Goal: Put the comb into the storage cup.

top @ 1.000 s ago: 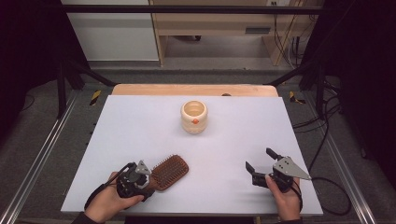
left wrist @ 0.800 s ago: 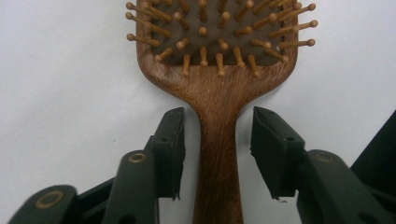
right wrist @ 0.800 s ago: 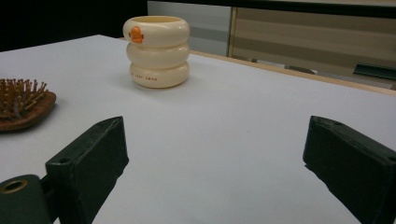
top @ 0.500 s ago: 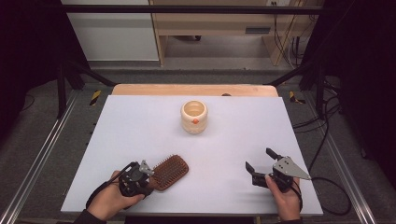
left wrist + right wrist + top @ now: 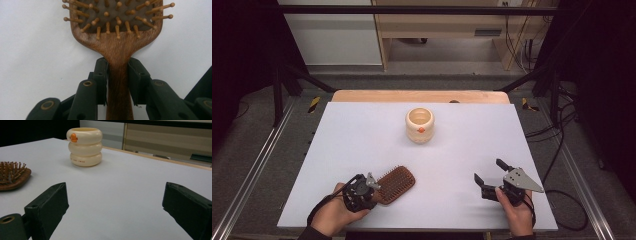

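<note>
A brown wooden hairbrush (image 5: 396, 184) lies bristles-up near the front left of the white table (image 5: 362, 135). My left gripper (image 5: 374, 187) is shut on its handle; in the left gripper view the two jaws press both sides of the handle (image 5: 119, 82) just below the brush head (image 5: 115, 27). A cream ringed cup with an orange mark (image 5: 420, 125) stands upright at the table's middle back. My right gripper (image 5: 490, 171) rests at the front right, open, with nothing between its jaws. In the right gripper view the cup (image 5: 85, 146) stands ahead to the left and the hairbrush (image 5: 12, 176) lies at the left edge.
A wooden strip (image 5: 419, 96) runs along the table's far edge. Metal frame rails (image 5: 257, 160) flank both sides, and cables (image 5: 557, 145) trail on the floor at the right. A wooden cabinet (image 5: 452, 25) stands beyond the table.
The left hand and gripper shifted very slightly on the brush handle. The hairbrush, the cup and the right gripper stay where they were.
</note>
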`<state>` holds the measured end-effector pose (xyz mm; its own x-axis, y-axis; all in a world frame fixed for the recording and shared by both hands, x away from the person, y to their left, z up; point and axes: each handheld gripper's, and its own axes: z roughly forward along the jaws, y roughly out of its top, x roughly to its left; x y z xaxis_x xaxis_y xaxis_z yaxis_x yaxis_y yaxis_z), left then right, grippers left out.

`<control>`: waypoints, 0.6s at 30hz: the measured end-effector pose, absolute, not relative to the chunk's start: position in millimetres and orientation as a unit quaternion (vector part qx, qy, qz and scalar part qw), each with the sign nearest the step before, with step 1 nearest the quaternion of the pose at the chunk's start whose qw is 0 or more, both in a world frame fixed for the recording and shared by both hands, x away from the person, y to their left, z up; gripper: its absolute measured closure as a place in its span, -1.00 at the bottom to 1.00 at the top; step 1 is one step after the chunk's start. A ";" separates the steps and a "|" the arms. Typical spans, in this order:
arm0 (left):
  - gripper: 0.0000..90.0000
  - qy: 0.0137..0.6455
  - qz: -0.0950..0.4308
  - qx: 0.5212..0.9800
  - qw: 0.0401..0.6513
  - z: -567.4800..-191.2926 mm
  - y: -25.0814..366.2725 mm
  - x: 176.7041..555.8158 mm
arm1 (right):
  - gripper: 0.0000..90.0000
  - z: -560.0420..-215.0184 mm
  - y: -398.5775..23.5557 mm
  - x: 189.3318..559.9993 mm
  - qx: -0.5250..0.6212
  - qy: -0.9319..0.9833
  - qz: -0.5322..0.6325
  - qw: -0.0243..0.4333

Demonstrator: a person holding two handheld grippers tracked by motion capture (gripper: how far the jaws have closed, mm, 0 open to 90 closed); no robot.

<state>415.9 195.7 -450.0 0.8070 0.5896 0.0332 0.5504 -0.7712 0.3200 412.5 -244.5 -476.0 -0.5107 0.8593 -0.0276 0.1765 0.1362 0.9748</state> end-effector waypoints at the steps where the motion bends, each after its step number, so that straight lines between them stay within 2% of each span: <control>1: 0.60 0.304 0.066 0.939 0.149 -450.0 195.7 415.9 | -0.85 -476.0 -244.4 412.6 0.379 0.683 0.537 0.317; 11: 0.62 0.297 0.061 0.940 0.160 -449.3 198.7 417.3 | -0.85 -476.4 -246.3 413.1 0.382 0.681 0.540 0.315; 18: 0.62 0.286 0.080 0.942 0.155 -447.9 193.8 420.9 | -0.85 -476.6 -247.8 412.4 0.381 0.679 0.542 0.315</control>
<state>420.9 193.8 -447.9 0.8237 0.5636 0.0619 0.5138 -0.7883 0.3386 412.4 -247.8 -476.6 -0.5112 0.8593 -0.0155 0.1750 0.1217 0.9770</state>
